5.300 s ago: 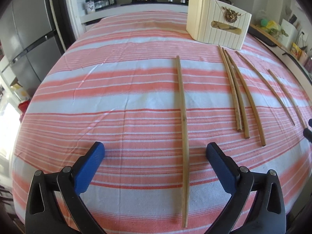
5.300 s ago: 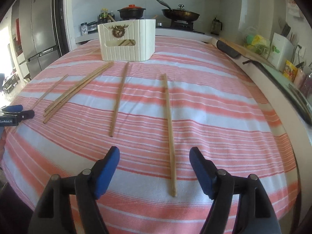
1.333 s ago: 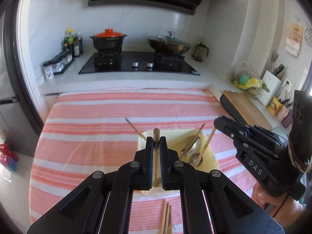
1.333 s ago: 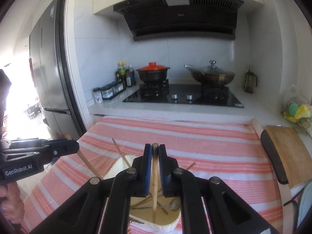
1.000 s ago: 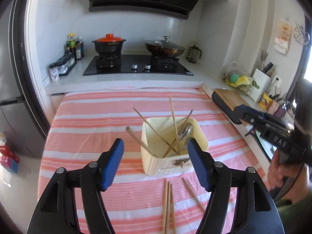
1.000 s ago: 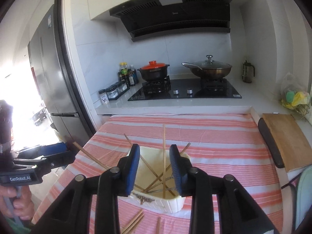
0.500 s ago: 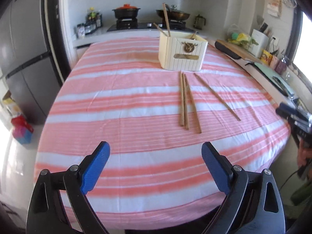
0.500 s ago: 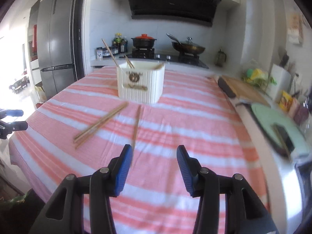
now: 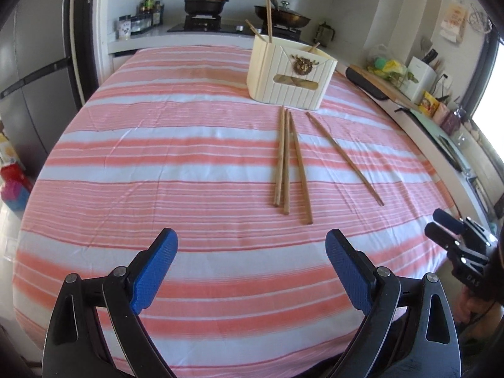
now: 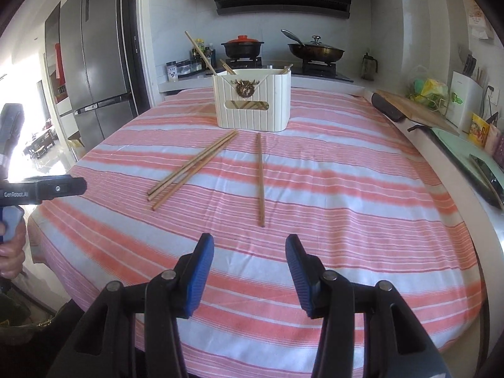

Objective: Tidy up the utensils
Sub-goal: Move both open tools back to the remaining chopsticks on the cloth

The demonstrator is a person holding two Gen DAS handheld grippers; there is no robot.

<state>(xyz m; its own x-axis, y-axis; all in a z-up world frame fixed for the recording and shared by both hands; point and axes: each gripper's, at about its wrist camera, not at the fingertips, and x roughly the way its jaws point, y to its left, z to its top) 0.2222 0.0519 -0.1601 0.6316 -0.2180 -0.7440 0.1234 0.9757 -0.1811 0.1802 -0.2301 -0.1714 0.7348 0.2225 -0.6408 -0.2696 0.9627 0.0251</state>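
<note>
Ahead of the right gripper [image 10: 249,271] — jaws released, empty — lone chopstick [image 10: 260,176] lengthwise toward holder [image 10: 252,107]; left gripper [image 9: 251,267] likewise released, farther off.

We note a striped tablecloth [image 9: 157,163] covering the table. Behind it, on the stove, stand a red-lidded pot [image 10: 242,46] and a lidded wok [image 10: 316,51]. A grey refrigerator [image 10: 97,72] stands left; a cutting board [image 10: 415,111] and a knife block [image 10: 467,102] sit right.

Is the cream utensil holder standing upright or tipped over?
Upright: the utensil holder sits flat on the tablecloth, chopsticks sticking out its open top.
</note>
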